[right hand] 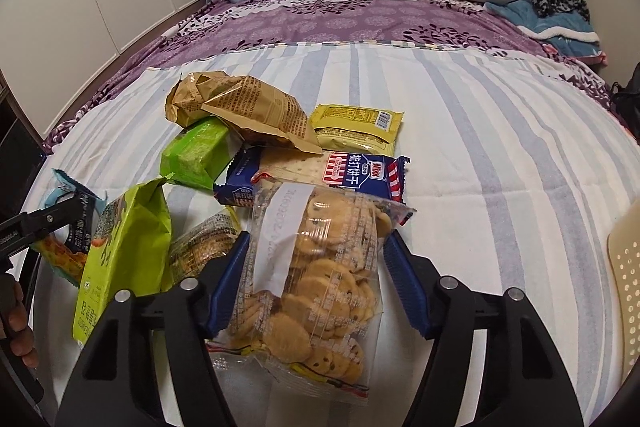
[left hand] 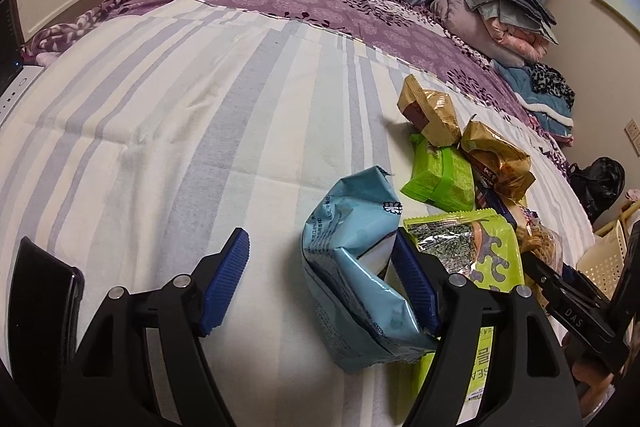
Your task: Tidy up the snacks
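Fingers (right hand: 230, 283) of right gripper (right hand: 316, 287) closed around clear cookie bag (right hand: 316, 267), pressing its sides at near edge of snack pile (right hand: 280, 147) on striped sheet (right hand: 500, 147). Left gripper (left hand: 320, 287) spread, blue packet (left hand: 352, 267) leaning against one finger only, left of pile. Perforated basket (right hand: 628, 279) right of pile, nothing visibly inside; sorting barely begun, most packets left

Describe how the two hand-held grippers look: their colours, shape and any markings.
Both look alike. The left hand-held gripper has black plastic arms with round silver pivot pins, ending in two blue ribbed pads. The right hand-held gripper is built the same way. In the left wrist view, white letters "DAS" show on the other gripper's black body.
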Available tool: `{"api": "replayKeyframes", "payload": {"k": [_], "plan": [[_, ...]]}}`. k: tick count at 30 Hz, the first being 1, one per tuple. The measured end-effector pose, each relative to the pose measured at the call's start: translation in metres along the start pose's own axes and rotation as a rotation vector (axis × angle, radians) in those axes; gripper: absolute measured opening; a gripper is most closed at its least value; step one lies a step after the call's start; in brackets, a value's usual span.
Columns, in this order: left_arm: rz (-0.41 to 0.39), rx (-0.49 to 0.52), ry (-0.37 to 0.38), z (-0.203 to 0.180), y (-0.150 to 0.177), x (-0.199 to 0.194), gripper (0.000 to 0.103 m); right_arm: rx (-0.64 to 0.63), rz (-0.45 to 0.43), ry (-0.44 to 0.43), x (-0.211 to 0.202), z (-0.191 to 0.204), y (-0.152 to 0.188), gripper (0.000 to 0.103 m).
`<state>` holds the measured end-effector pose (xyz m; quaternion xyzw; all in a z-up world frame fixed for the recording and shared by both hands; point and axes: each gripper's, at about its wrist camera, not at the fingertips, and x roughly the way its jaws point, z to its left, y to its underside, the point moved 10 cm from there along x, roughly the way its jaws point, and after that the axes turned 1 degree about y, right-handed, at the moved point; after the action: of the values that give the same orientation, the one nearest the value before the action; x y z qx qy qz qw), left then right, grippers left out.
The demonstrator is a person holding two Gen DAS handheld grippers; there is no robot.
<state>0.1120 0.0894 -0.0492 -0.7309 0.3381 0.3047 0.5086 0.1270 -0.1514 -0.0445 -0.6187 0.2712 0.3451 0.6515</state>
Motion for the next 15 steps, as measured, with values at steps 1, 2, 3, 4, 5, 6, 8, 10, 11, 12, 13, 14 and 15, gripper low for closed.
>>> {"api": "replayKeyframes", "payload": {"k": [1, 2, 3, 4, 5, 6, 8, 10, 11, 12, 13, 14, 15], "plan": [[0.001, 0.013, 0.003, -0.004, 0.000, 0.001, 0.074, -0.005, -0.003, -0.001, -0.002, 0.001, 0.000, 0.057], [0.002, 0.027, 0.007, -0.008, 0.000, 0.002, 0.074, -0.013, -0.009, 0.005, -0.004, 0.001, 0.000, 0.057], [0.006, 0.038, 0.012, -0.012, 0.001, 0.003, 0.073, -0.018, -0.014, 0.010, -0.006, 0.001, 0.000, 0.055], [0.009, 0.047, 0.018, -0.016, 0.002, 0.004, 0.072, -0.019, -0.019, 0.012, -0.008, 0.001, -0.001, 0.055], [0.013, 0.057, 0.022, -0.020, 0.004, 0.006, 0.072, -0.016, -0.022, 0.012, -0.009, 0.000, -0.001, 0.055], [0.018, 0.065, 0.023, -0.023, 0.006, 0.007, 0.072, -0.009, -0.023, 0.012, -0.010, -0.002, -0.001, 0.054], [0.027, 0.072, 0.026, -0.027, 0.009, 0.010, 0.072, 0.004, -0.027, 0.014, -0.013, -0.006, 0.000, 0.054], [0.032, 0.068, 0.034, -0.028, 0.010, 0.012, 0.072, 0.014, -0.035, 0.014, -0.015, -0.010, -0.001, 0.054], [0.033, 0.063, 0.038, -0.028, 0.010, 0.013, 0.073, 0.019, -0.040, 0.014, -0.017, -0.012, -0.002, 0.054], [0.037, 0.052, 0.043, -0.027, 0.010, 0.015, 0.074, 0.023, -0.044, 0.013, -0.019, -0.013, -0.004, 0.054], [0.042, 0.037, 0.054, -0.025, 0.009, 0.017, 0.075, 0.028, -0.050, 0.011, -0.021, -0.013, -0.005, 0.054], [0.048, 0.018, 0.070, -0.024, 0.009, 0.019, 0.075, 0.032, -0.054, 0.008, -0.022, -0.014, -0.005, 0.054], [0.053, 0.001, 0.084, -0.023, 0.008, 0.021, 0.075, 0.034, -0.059, 0.006, -0.024, -0.014, -0.006, 0.054]]}}
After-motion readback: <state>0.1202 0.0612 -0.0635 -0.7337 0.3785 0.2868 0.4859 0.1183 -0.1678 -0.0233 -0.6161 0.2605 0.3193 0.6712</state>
